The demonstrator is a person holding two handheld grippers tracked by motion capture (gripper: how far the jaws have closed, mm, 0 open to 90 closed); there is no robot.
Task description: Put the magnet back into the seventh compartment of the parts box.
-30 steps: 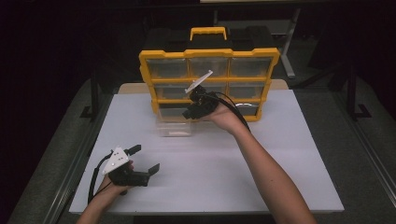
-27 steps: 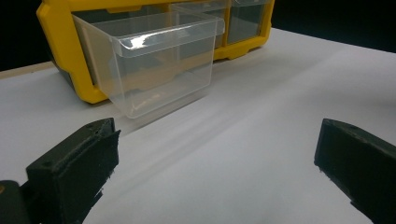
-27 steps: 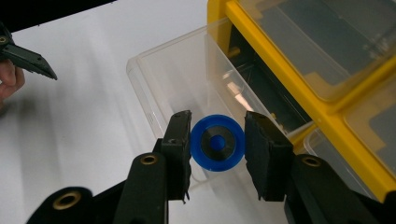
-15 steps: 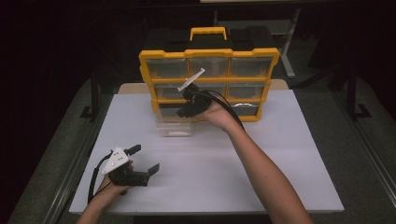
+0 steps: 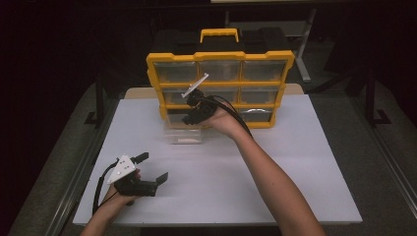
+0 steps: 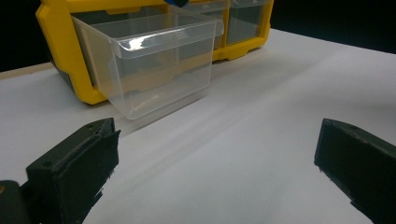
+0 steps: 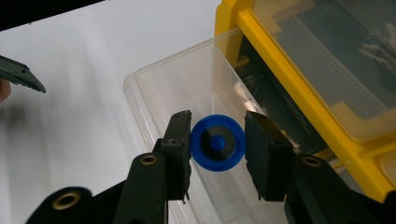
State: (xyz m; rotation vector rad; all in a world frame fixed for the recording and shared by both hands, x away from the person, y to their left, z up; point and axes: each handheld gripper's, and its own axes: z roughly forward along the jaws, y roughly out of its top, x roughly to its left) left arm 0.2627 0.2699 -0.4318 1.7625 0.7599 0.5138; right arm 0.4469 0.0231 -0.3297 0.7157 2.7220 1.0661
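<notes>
While your left gripper (image 5: 153, 167) rests open near the table's (image 5: 295, 187) front edge, your right gripper (image 7: 217, 142) has swung over from the organizer's (image 5: 220, 56) middle to hang above the clear drawer (image 7: 177, 93) pulled out at its lower left. Its jaws clamp a blue disc (image 7: 217, 143) directly over the drawer's open top. You look ready to release, so the disc should land inside.
</notes>
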